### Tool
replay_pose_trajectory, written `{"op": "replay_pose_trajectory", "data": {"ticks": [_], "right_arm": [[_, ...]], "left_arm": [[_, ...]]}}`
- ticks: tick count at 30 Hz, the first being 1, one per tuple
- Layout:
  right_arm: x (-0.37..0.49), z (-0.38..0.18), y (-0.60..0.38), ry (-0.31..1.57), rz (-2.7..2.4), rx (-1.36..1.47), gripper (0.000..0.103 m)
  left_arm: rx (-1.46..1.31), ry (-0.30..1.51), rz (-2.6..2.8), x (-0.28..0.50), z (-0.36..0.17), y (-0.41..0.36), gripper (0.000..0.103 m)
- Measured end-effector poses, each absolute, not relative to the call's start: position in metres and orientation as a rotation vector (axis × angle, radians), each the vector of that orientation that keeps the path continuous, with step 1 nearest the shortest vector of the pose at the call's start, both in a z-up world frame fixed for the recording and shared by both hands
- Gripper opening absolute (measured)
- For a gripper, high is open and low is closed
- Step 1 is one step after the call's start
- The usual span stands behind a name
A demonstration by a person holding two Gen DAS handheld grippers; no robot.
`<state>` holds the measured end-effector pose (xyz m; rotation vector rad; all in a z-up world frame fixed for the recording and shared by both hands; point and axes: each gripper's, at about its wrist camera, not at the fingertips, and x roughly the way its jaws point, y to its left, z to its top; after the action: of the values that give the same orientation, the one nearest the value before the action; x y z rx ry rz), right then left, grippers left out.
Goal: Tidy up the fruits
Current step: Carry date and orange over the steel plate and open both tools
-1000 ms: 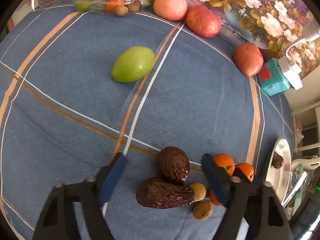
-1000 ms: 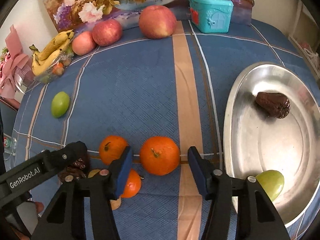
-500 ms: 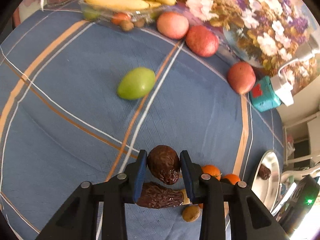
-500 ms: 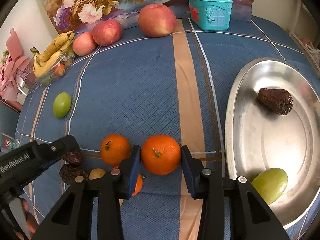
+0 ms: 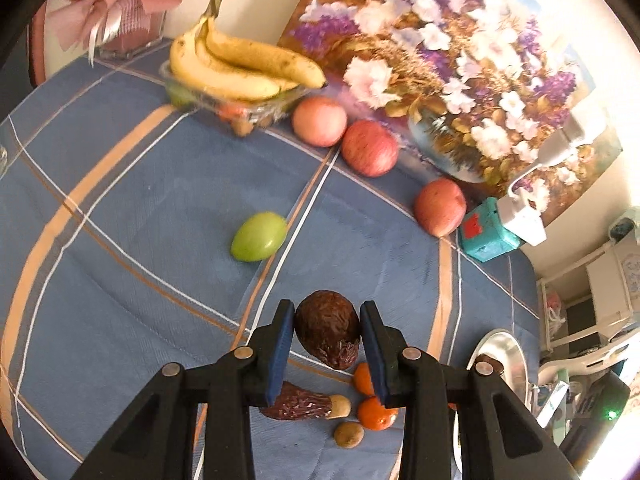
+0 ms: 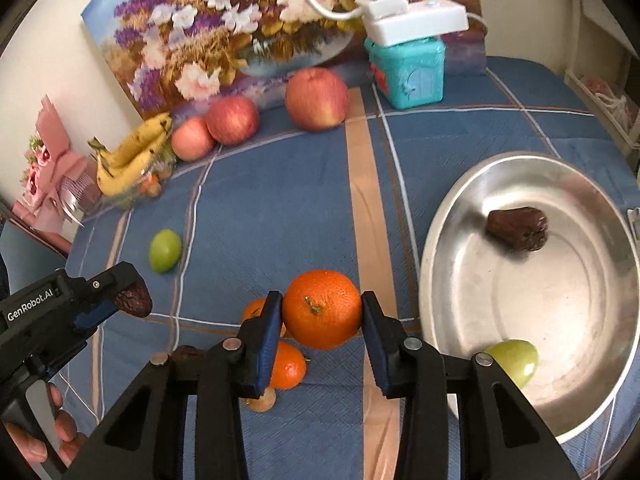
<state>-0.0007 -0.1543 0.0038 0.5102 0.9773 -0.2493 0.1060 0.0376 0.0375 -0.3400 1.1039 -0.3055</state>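
Note:
My left gripper (image 5: 327, 334) is shut on a dark brown wrinkled fruit (image 5: 328, 330) and holds it above the blue cloth; the gripper also shows in the right wrist view (image 6: 120, 304). My right gripper (image 6: 322, 312) is shut on a large orange (image 6: 322, 309), lifted above the cloth. A steel bowl (image 6: 448, 240) to its right holds another brown fruit (image 6: 517, 229) and a green fruit (image 6: 514, 360). Two small oranges (image 6: 286, 370), a long brown fruit (image 5: 298, 402) and small tan fruits (image 5: 349, 435) lie below. A green fruit (image 5: 259, 236) lies mid-cloth.
Three apples (image 5: 370, 148) line the back beside a flower painting (image 5: 448, 52). A clear tray with bananas (image 5: 236, 68) stands at the back left. A teal box (image 6: 406, 74) with a white power strip (image 6: 412, 20) sits at the back right.
Both grippers closed on their fruit, the left on the brown fruit and the right on the large orange, and then rose with them off the cloth.

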Motion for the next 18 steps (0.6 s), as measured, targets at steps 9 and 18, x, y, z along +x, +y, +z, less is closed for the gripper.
{"op": "replay_pose_trajectory", "data": {"ticks": [9,18], "right_arm": [[-0.017,0.008,-0.186,0.958,-0.325,0.573,0.041],[-0.066,0.007,-0.264,0.925,-0.583,0.667,0.041]], "left_arm": [[-0.307,1.121,-0.409,0.099,0.044,0.008,0.036],[-0.22,1.149,-0.613,0.069,0.044,-0.066,0.036]]}}
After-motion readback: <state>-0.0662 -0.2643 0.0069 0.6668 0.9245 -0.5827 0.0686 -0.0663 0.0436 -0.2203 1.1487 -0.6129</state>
